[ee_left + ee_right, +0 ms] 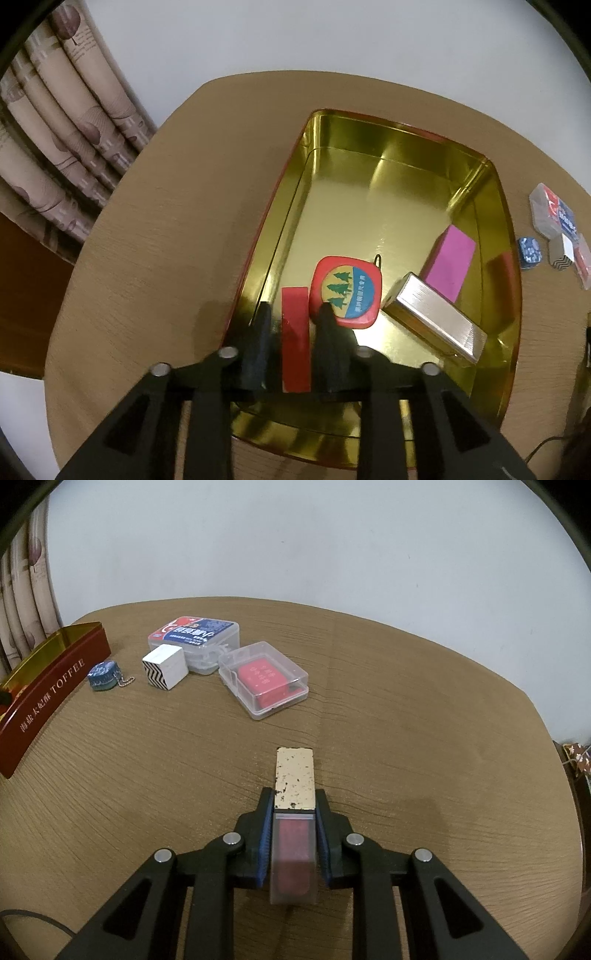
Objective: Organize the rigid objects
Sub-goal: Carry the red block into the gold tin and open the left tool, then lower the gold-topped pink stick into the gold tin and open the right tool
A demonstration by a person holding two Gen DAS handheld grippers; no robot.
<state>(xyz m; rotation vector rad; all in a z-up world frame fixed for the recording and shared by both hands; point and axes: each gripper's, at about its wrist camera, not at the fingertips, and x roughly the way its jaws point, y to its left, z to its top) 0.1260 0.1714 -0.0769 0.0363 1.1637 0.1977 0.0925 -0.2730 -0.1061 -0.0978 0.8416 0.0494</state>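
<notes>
1. My left gripper points down into the gold tin, my landmark here. Its jaws stand a little apart with a red block between them; the pads show a gap on either side, so I am not pinching it.
2. The block's near end is hidden behind my gripper's frame.
3. In the tin, just past the block, lies a red tape measure; my finger covers its near edge.
4. Beside it rest a silver box and a pink block. A red patch on the tin's wall is too blurred to name.
5. My right gripper, well away from the tin, is clamped on a frosted case with a worn gold cap; its contents are only a red blur.
6. Near the tin's side sit a blue round tin, a zigzag-patterned cube and two clear plastic boxes.
</notes>
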